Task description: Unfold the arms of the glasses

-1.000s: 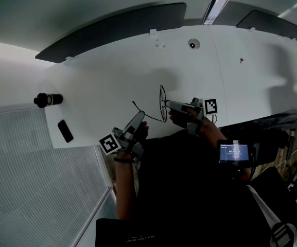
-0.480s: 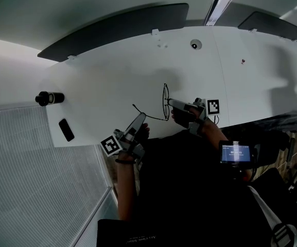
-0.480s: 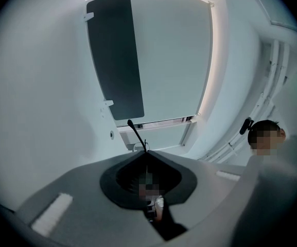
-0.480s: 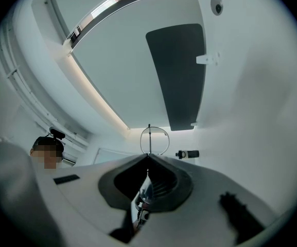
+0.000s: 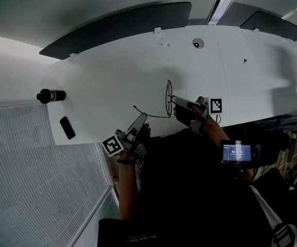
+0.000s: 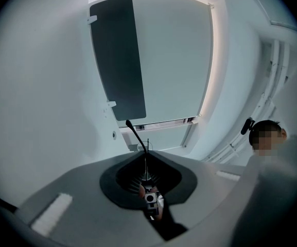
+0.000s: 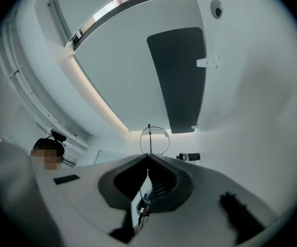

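We hold the glasses between both tongs over the near edge of the white bench, a little toward 1 o'clock from the middle of the head view. Whether they touch the bench we cannot tell. The front of the frame shows there edge-on as a thin upright oval, its long axis running from 12 to 6 o'clock. One arm is swung out from the frame's lower end and runs off toward 9 o'clock, with its curved earpiece tip pointing to about 10 o'clock.

The left tongs come in from 7 o'clock and are pressed together on that arm partway along it. In the left gripper view we see the jaws meeting around the thin dark wire, which rises out of them toward 12 o'clock and bends to 11 at its tip. The right tongs reach in from 3 o'clock and pinch the frame beside the lens. In the right gripper view the jaws are closed on the wire, and a round lens ring stands straight above them at 12 o'clock.

Well apart from the glasses, a black cylinder lies on its side at 9 o'clock near the bench's left edge. A flat black slab lies at 8 o'clock.
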### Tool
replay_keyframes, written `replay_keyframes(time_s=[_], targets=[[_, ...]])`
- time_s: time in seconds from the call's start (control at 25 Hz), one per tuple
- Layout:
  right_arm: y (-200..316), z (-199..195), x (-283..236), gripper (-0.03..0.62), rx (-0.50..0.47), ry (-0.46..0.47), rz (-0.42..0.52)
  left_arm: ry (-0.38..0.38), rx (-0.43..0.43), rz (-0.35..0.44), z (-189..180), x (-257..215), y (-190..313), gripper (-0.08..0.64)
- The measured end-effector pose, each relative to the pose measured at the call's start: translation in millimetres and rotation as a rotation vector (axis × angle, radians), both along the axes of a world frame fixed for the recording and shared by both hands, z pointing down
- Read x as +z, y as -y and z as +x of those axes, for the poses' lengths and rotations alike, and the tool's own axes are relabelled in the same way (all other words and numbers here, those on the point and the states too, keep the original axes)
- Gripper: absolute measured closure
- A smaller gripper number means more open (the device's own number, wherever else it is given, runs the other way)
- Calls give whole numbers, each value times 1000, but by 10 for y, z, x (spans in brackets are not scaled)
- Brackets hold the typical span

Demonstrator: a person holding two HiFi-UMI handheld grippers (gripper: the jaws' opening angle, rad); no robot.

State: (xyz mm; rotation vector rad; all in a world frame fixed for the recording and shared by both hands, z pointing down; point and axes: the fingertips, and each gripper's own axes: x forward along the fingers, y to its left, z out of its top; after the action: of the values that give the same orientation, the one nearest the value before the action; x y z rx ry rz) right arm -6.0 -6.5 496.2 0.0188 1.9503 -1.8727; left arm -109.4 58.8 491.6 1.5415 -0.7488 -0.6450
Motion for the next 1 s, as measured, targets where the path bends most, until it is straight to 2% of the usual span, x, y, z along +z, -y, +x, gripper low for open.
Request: replay_keyframes(time_s=[0.44, 0.64, 0.8, 0.84, 0.88, 0.92, 1.0], targets=[[51, 39, 8, 581, 34, 16, -32, -16, -24, -15, -34, 61, -61, 536], [43, 46, 29, 581, 39, 17, -25, 7, -19, 3, -37, 62, -102, 531], [43, 59, -13, 581, 47, 43, -26, 18, -23, 5, -92, 72, -161, 473], [39, 56, -22, 581, 45, 43, -17, 53, -34, -1, -159, 84, -184, 455], [31, 47, -21, 583, 41, 34, -6, 128, -63, -11, -291, 95, -206, 445], [19, 34, -12, 581, 33, 18, 8, 243, -106, -18, -485, 89, -228, 445], [-13, 13, 23, 581, 13, -16, 29, 520, -176, -1, -901, -34, -246, 445]])
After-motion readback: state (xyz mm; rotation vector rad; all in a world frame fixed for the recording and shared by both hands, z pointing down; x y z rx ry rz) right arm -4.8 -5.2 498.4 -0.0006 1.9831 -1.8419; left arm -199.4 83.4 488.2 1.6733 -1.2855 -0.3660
